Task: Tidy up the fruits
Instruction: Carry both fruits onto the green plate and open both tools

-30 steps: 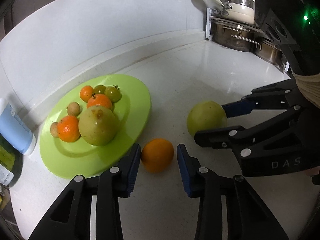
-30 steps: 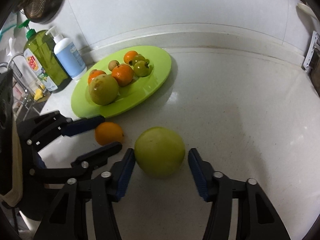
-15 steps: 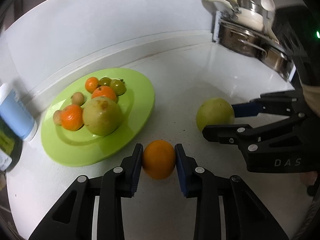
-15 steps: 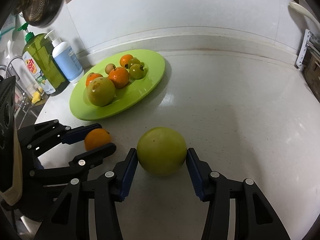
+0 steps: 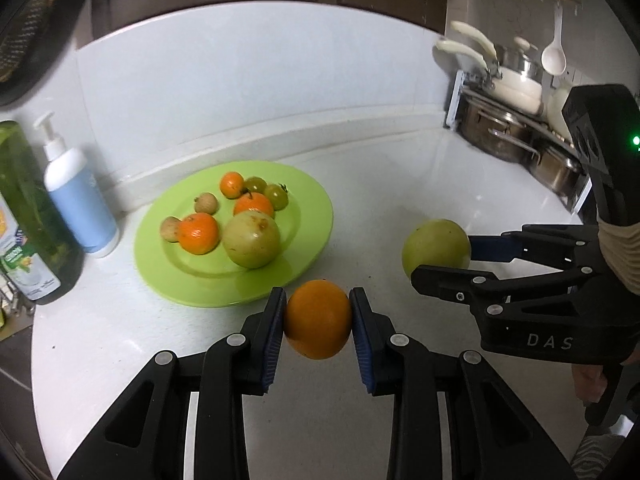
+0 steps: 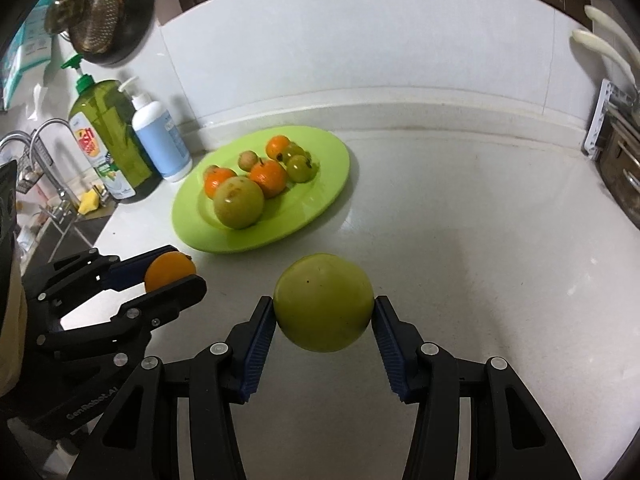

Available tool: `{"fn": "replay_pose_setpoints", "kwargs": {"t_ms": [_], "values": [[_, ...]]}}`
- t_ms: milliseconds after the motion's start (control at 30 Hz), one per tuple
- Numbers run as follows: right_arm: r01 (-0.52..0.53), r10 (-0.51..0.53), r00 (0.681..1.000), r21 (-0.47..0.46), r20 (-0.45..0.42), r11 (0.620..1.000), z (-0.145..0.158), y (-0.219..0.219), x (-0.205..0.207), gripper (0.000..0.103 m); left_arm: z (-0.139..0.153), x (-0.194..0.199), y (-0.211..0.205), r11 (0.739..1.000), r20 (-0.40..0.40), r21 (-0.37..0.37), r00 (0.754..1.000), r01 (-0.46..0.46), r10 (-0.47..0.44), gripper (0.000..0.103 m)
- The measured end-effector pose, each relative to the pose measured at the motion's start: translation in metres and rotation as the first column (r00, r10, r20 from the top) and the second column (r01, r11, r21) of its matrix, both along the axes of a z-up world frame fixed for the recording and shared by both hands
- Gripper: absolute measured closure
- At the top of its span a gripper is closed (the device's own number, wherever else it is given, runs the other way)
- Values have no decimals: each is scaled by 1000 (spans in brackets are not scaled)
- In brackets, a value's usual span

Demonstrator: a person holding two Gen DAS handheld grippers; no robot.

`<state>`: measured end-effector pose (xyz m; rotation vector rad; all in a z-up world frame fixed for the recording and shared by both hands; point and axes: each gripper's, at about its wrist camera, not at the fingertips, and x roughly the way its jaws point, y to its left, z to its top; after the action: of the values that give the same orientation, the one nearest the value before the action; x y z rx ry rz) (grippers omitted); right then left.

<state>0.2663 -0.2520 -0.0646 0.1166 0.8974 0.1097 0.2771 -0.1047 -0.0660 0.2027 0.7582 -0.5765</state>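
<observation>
L gripper [image 5: 318, 322] clamps orange [image 5: 318, 325], R gripper [image 6: 324, 318] clamps green fruit [image 6: 323, 307], both just above counter [image 6: 460, 240]. Counter bare to R. Ahead: green plate [image 6: 320, 208] w/ fruit pile; bottles [image 6: 160, 140] L, pots [image 5: 516, 136] far R.

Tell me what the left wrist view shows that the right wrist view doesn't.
Only the left wrist view shows the hanging white ladle and the white pot on the rack. Only the right wrist view shows the faucet and yellow sponge. Both show the green plate of fruit, the orange in the left gripper and the green apple in the right gripper.
</observation>
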Motion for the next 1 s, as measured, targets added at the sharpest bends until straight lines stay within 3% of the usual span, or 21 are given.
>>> {"fn": "replay_pose_setpoints", "kwargs": {"t_ms": [567, 1000], "values": [[-32, 33, 994, -15, 106, 999, 42, 28, -25, 52, 48, -20, 38, 992, 87, -52, 989, -116, 120, 71], [-26, 22, 992, 30, 124, 999, 56, 38, 4, 52, 70, 13, 54, 985, 84, -74, 983, -156, 162, 71]]}}
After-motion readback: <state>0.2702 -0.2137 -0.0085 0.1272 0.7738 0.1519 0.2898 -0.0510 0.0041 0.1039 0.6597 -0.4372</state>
